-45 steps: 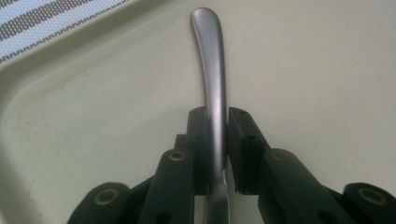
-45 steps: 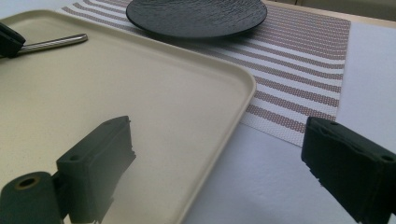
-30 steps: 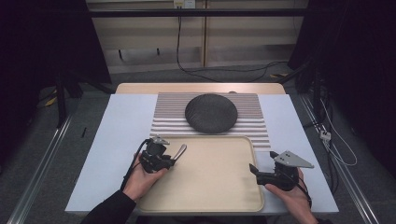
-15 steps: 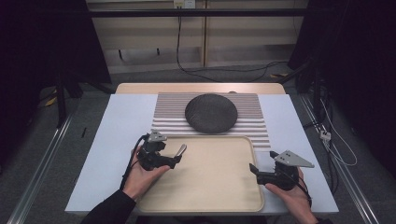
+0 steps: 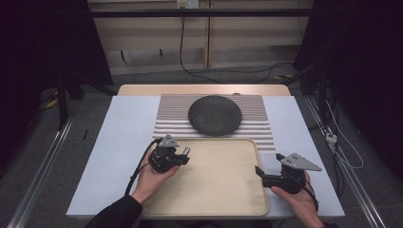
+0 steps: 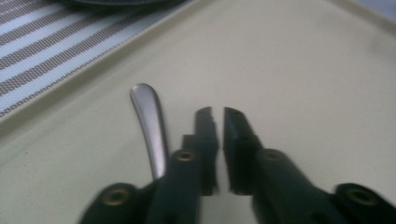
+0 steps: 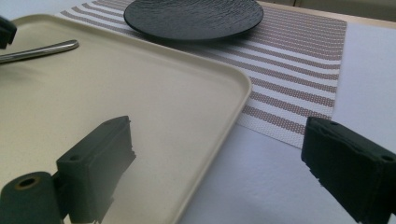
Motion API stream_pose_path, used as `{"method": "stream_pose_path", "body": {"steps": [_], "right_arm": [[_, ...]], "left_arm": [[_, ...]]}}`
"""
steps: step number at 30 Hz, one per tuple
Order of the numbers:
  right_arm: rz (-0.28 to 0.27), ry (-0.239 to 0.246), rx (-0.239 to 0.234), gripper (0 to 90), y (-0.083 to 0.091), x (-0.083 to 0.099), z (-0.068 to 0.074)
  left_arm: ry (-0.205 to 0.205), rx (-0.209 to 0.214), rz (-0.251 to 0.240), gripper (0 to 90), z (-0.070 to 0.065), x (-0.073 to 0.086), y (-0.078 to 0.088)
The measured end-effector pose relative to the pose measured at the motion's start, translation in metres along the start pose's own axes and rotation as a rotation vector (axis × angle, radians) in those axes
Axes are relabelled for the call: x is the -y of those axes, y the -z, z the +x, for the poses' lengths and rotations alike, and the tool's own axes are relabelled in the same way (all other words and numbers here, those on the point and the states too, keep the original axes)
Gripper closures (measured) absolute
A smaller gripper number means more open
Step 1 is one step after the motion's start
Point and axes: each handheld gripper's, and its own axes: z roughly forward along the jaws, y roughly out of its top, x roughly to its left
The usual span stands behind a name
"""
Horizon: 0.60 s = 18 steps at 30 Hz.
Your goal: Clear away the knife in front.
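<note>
Now the left gripper (image 6: 218, 114) has just been closing; its jaws stand nearly together with nothing between, the metal handle (image 6: 150, 123) lying just left on the tray (image 5: 228, 190). Reopen, shift left, straddle it squarely. Right gripper (image 7: 219, 154) waits wide apart.

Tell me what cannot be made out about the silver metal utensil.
Silver metal utensil, working end:
Hidden behind the left gripper, whose empty jaws have just been closing, in the left gripper view.
Cut off by the right gripper view's left edge.
Too small in the high view.
</note>
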Motion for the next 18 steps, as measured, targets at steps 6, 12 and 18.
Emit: {"method": "stream_pose_path", "body": {"steps": [6,12,18], "right_arm": [[0.004,-0.003,-0.001,8.9,0.000,0.000,0.001],[0.006,-0.002,-0.002,8.9,0.000,0.000,0.001],[0.005,0.001,-0.002,8.8,0.001,0.001,0.002]], "left_arm": [[-0.012,-0.039,0.062,90.0,0.003,0.002,-0.011],[-0.025,-0.047,0.083,90.0,0.009,0.005,-0.015],[-0.042,-0.042,0.074,90.0,0.012,0.007,-0.015]]}}
